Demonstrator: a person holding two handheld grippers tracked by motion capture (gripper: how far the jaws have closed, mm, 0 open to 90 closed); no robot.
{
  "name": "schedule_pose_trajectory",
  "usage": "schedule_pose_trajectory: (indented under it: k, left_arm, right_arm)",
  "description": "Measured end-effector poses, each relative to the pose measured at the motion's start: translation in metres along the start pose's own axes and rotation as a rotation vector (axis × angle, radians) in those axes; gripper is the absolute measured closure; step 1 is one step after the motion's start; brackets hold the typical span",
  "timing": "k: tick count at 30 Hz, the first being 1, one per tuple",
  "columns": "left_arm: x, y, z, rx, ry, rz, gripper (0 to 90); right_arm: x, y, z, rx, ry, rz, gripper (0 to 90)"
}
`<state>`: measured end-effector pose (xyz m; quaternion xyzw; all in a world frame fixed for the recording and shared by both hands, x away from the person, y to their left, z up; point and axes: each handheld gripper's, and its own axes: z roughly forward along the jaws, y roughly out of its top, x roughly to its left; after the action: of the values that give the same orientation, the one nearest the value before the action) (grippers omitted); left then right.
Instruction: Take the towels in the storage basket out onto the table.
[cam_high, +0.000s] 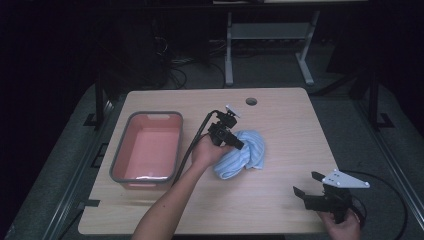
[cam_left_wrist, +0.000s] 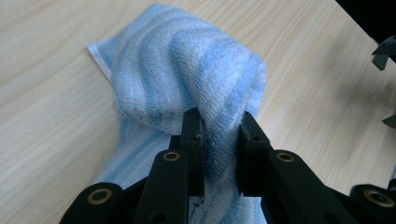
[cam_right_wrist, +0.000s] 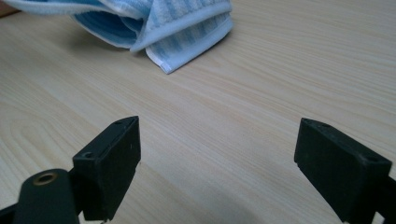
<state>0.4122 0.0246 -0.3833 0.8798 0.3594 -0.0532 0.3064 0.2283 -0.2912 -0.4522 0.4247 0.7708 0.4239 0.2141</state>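
A light blue striped towel (cam_high: 245, 152) lies bunched at the middle of the wooden table (cam_high: 280, 115). My left gripper (cam_high: 239, 143) is shut on a raised fold of the towel (cam_left_wrist: 187, 79); in the left gripper view (cam_left_wrist: 219, 126) cloth is pinched between the jaws. My right gripper (cam_high: 306, 183) rests low near the table's front right corner, open, with bare wood between its jaws (cam_right_wrist: 217, 154). The towel's folded edge (cam_right_wrist: 177, 32) lies well ahead of it.
A pink tub (cam_high: 149, 147) with a grey rim stands at the table's left side. A round cable hole (cam_high: 251, 101) sits near the far edge. Cables trail from both grippers. Desk legs stand on the dark floor beyond.
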Motion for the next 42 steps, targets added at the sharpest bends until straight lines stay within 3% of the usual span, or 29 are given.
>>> schedule_pose_trajectory:
  k: [7,13,16,27,42]
  left_arm:
    - [0.001,-0.004,0.008,-0.006,-0.012,-0.024,74.3]
    - [-0.003,-0.005,0.01,0.001,-0.002,-0.004,71.3]
    - [-0.003,-0.007,0.009,-0.01,-0.004,-0.016,67.6]
    - [-0.005,-0.014,-0.008,-0.024,-0.005,0.003,58.5]
    - [-0.004,-0.032,-0.025,-0.062,-0.018,0.006,56.5]
  right_arm:
    - [0.0,0.0,0.0,0.0,0.0,0.0,14.1]
    - [0.0,0.0,0.003,0.003,0.004,0.001,14.1]
    - [0.001,0.001,0.003,0.008,0.004,0.0,14.1]
    - [0.001,0.001,0.003,0.005,-0.002,0.002,14.1]
    - [-0.003,0.0,0.004,0.016,-0.008,0.007,14.1]
